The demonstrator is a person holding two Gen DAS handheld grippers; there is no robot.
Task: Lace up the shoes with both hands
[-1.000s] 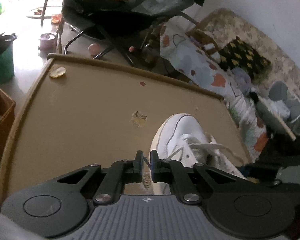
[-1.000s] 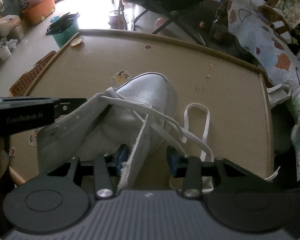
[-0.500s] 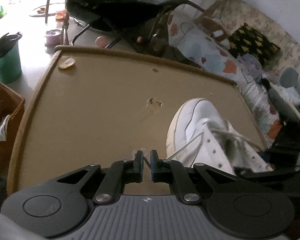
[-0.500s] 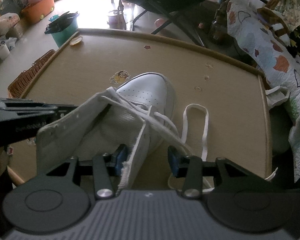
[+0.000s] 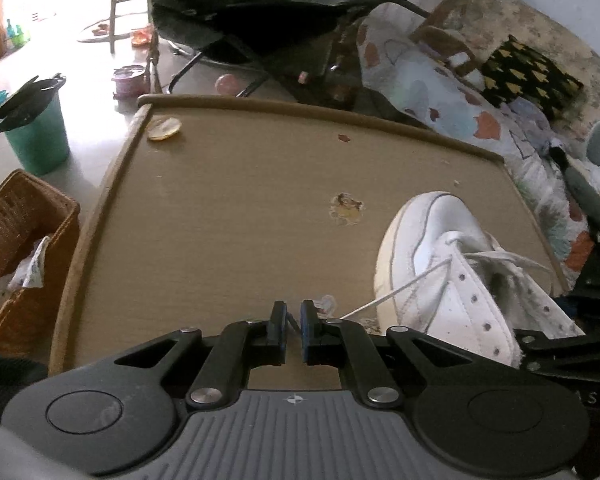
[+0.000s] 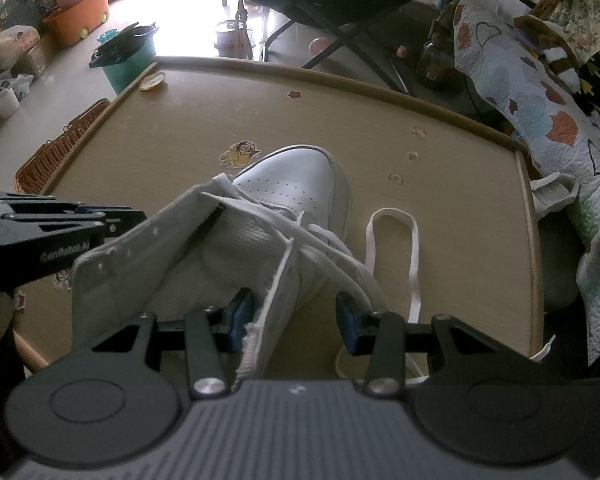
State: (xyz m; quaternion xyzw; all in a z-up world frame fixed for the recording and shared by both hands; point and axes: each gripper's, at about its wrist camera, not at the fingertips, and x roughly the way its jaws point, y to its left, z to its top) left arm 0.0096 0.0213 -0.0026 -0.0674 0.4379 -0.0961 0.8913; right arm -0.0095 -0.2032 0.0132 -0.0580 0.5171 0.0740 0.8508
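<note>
The left gripper (image 5: 293, 322) had its jaws nearly pressed together, pinching the lace (image 5: 396, 289); the right gripper (image 6: 295, 320) stood half spread around the shoe (image 6: 236, 248)'s flap, its grip unclear. The left view had swung, leaving the shoe at three o'clock, the lace drawn taut.

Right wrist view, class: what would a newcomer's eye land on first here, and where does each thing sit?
First, the white shoe lying mid-table with its flaps splayed open and its toe pointing away. Next, the white lace looping loose on the table to the shoe's right. Then the right gripper, jaws apart astride the shoe's frayed right flap.
</note>
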